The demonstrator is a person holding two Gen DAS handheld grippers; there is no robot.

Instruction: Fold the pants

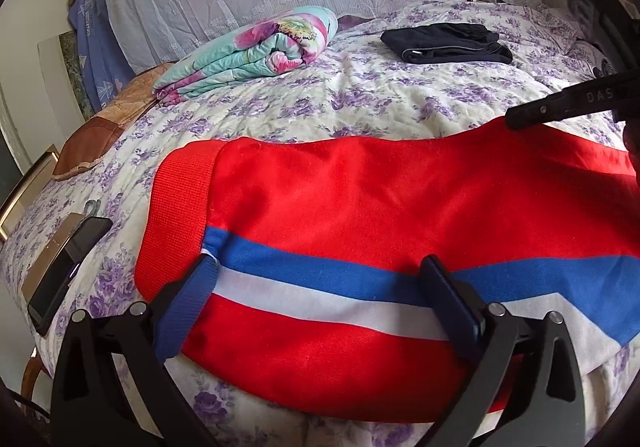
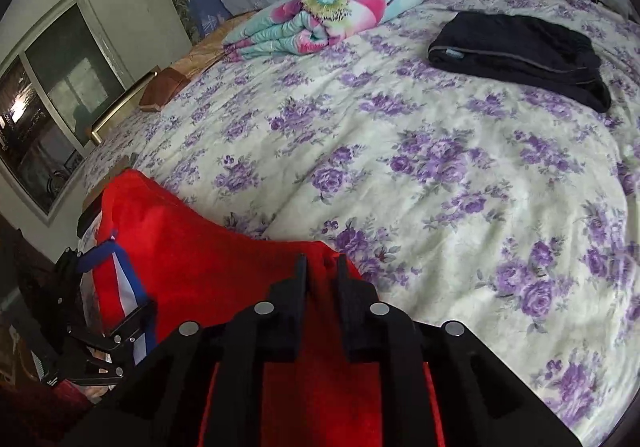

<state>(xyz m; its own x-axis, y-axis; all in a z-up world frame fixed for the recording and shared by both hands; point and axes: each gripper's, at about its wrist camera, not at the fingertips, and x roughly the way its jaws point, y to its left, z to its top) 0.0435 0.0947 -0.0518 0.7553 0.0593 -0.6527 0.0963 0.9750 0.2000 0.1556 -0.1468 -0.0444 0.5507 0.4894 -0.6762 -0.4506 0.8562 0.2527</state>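
The red pants (image 1: 360, 191) with a blue and white side stripe lie across the near side of the bed, ribbed cuff to the left. My left gripper (image 1: 320, 279) is wide open, its fingers resting on the striped part near the cuff. My right gripper (image 2: 322, 267) is shut on the far edge of the red pants (image 2: 192, 259) and lifts it a little. It also shows in the left wrist view (image 1: 520, 119) at the right. The left gripper (image 2: 116, 287) shows at the left in the right wrist view.
A folded black garment (image 1: 448, 43) lies at the far right of the floral bedspread (image 1: 360, 99). A rolled flowered quilt (image 1: 256, 51) lies at the far left by a brown pillow (image 1: 88, 143). A phone (image 1: 68, 271) lies near the bed's left edge.
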